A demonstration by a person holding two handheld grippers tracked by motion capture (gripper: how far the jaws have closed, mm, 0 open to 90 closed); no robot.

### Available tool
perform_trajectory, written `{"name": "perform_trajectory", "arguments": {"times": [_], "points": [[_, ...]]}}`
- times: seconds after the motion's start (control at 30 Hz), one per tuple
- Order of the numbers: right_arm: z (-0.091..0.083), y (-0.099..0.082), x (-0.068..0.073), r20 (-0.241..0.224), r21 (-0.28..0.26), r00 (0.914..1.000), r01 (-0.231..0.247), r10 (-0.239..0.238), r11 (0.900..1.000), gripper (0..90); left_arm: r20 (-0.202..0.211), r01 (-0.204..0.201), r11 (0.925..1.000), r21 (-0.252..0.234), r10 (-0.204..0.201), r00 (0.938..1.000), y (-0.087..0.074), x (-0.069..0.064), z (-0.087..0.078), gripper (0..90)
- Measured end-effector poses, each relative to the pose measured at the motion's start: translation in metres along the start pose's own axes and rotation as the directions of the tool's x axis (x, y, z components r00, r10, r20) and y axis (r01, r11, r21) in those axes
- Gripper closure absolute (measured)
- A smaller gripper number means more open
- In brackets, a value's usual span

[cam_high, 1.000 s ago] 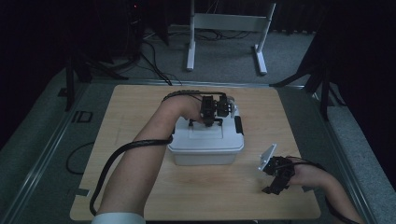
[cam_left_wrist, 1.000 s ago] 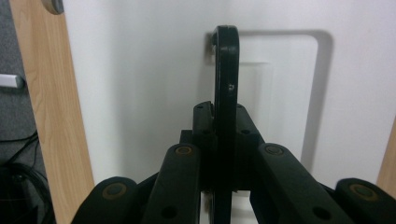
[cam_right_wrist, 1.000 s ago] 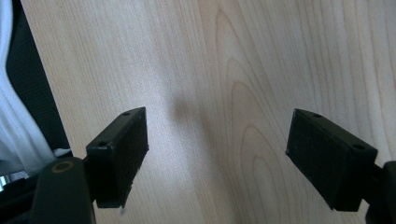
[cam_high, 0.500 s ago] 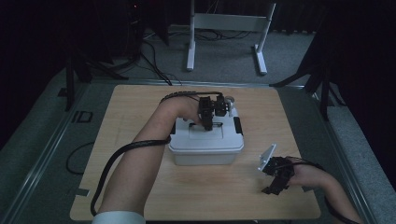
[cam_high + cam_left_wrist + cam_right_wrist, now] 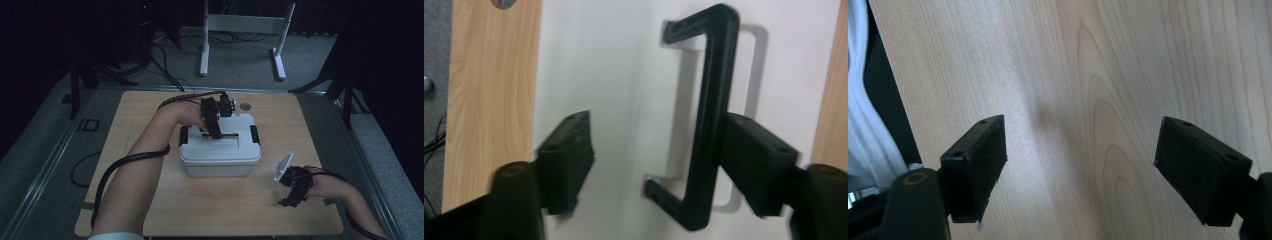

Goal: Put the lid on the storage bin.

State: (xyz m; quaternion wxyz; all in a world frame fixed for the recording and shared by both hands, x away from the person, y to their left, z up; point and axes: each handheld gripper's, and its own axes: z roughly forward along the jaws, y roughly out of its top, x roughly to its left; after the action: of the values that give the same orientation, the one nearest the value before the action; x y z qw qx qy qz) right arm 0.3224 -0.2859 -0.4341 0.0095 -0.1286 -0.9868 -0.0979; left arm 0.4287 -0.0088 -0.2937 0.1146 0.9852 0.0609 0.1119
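Box (image 5: 220, 152) mid table (image 5: 150, 205), L gripper (image 5: 216, 120) over lid handle (image 5: 709, 125), R gripper (image 5: 294, 186) front-right

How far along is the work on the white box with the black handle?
Done: the left claw is over the white box, its jaws straddling the raised black handle. In hand: one jaw touches the handle, the claw open. Left: closing and, probably, lifting the lid. The right claw rests open on the table.

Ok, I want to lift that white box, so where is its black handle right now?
In the high view the black handle sits mid-table on the white box lid; in the left gripper view it stands between the open left gripper jaws, against one.
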Motion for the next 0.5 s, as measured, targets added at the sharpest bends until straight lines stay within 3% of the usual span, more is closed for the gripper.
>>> {"name": "perform_trajectory", "arguments": {"times": [0.5], "points": [[-0.001, 0.006, -0.002, 0.006, -0.004, 1.0, -0.003, 0.003, 1.0, 20.2, -0.009, 0.057, 0.998, -0.029, -0.057, 0.9983, -0.044, -0.003, -0.009, 27.4]]}}
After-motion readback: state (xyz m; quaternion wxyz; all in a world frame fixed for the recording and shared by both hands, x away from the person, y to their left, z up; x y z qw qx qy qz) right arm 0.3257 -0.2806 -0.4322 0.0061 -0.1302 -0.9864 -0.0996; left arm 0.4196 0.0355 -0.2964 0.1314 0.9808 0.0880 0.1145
